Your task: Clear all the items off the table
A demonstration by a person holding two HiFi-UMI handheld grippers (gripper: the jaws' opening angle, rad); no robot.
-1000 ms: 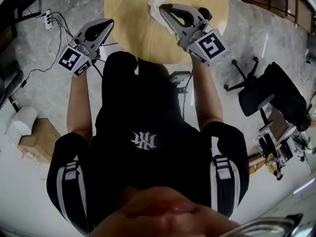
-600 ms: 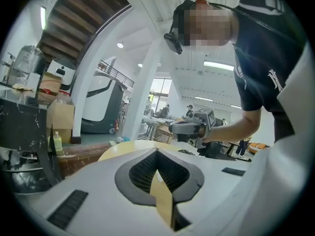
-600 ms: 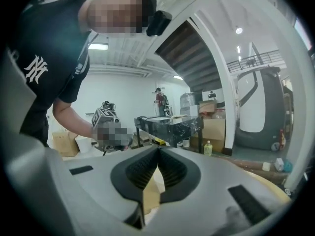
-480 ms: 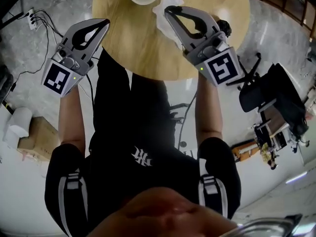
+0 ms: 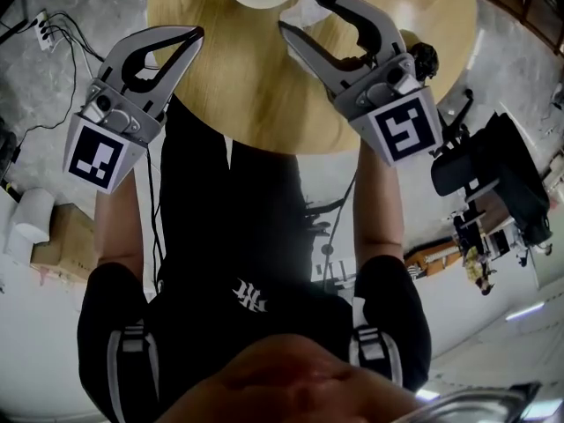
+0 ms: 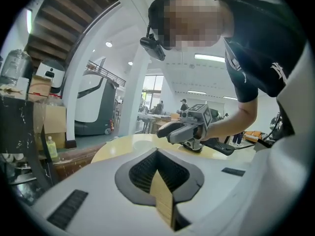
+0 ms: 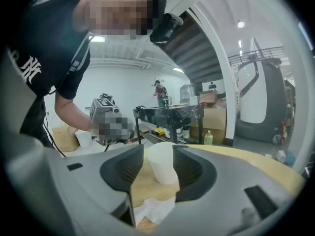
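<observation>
The jaws of the right gripper [image 5: 300,9] are parted by a moderate gap and have just been opening; nothing is pressed by their pads. Seen through that gap, a white paper cup [image 7: 162,163] stands upright on the round light-wood table [image 5: 264,95], a little beyond the jaw tips. A crumpled white tissue [image 7: 155,208] lies on the tabletop below the jaws, nearer than the cup.

The jaws of the left gripper [image 6: 157,151] are closed together, with nothing held between them. This gripper is held near the table's edge, well apart from both items.

A black-and-white square marker is carried on each gripper's cube [image 5: 405,130].

On the person's black shirt [image 5: 220,236] a white interlocked monogram [image 5: 249,295] is printed, read as the letters N and Y.
</observation>
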